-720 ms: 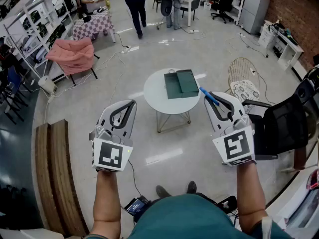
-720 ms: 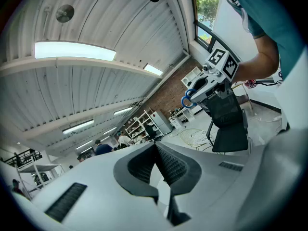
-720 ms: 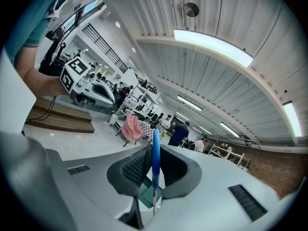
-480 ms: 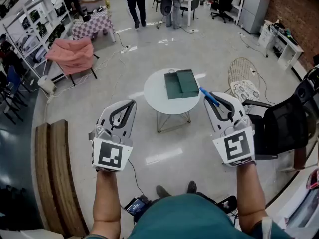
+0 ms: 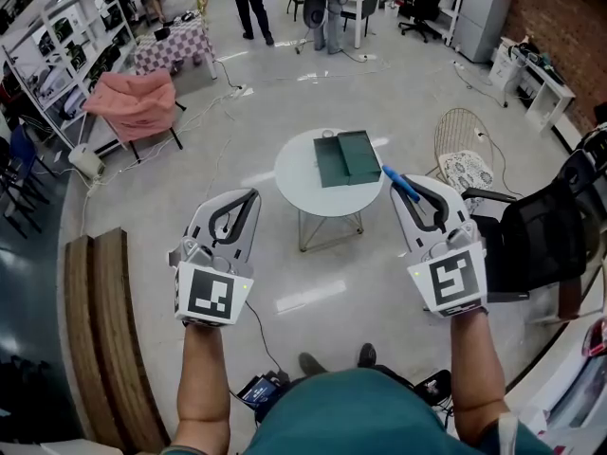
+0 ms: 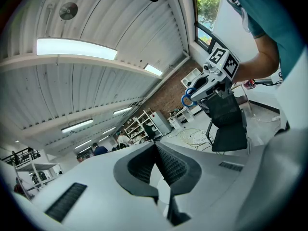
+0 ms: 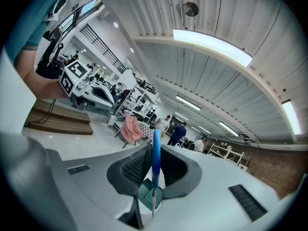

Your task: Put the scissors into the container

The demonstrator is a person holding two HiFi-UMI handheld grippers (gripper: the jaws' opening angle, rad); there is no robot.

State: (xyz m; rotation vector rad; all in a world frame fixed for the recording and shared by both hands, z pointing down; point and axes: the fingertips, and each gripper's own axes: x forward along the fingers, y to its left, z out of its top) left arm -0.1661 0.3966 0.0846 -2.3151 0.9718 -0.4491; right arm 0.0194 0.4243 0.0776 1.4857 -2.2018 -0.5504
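Observation:
A dark green container (image 5: 346, 157) lies open on a round white table (image 5: 294, 186), ahead of both grippers. My right gripper (image 5: 414, 187) is held up at the table's right edge, shut on blue-handled scissors (image 5: 399, 184) that stick out toward the table. In the right gripper view the scissors (image 7: 156, 150) stand upright between the pads, with the green container (image 7: 145, 195) showing below them. My left gripper (image 5: 244, 198) hangs left of the table, shut with nothing in it. The left gripper view shows its pads (image 6: 168, 165) pressed together.
A black office chair (image 5: 541, 245) and a wire chair with a patterned cushion (image 5: 465, 164) stand right of the table. A wooden bench (image 5: 100, 330) is at the left, a pink-draped chair (image 5: 137, 102) further back. People and shelves are far behind.
Both grippers hold nearly the same pose. A person walking at the back has moved farther away.

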